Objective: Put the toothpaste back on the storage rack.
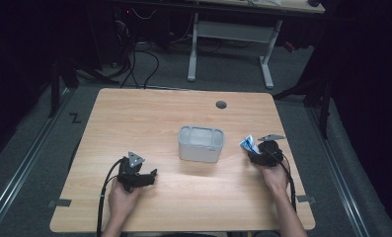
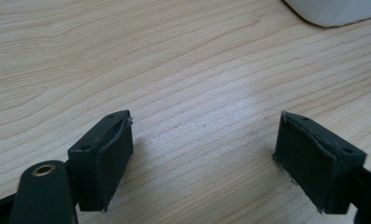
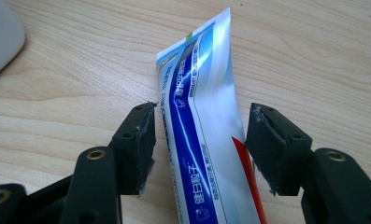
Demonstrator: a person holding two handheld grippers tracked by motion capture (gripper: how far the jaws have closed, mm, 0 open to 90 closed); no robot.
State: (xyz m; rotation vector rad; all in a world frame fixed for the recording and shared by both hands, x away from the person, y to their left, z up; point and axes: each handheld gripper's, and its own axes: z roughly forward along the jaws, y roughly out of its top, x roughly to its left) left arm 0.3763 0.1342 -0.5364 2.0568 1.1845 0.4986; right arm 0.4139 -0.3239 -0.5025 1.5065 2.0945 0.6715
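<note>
Toothpaste tube (image 3: 199,135) lies flat on the table (image 1: 149,118), right of the white container (image 1: 201,143), its crimped end pointing away from the right gripper (image 3: 199,147). Right jaws stand wide on either side of the tube; pads look just clear of it, so no grip yet. Left gripper (image 2: 202,158) rests left of the container and nearer the person, jaws wide apart, nothing between them.

Risks, judged: the tube is slick and soft, so a close on its flat body could squash it or let it squirt out sideways; closing off-centre could swing the tail against the container.

Print: blue-white-silver label with a red patch, Chinese characters along the body, too small to read reliably. No brand made out.
</note>
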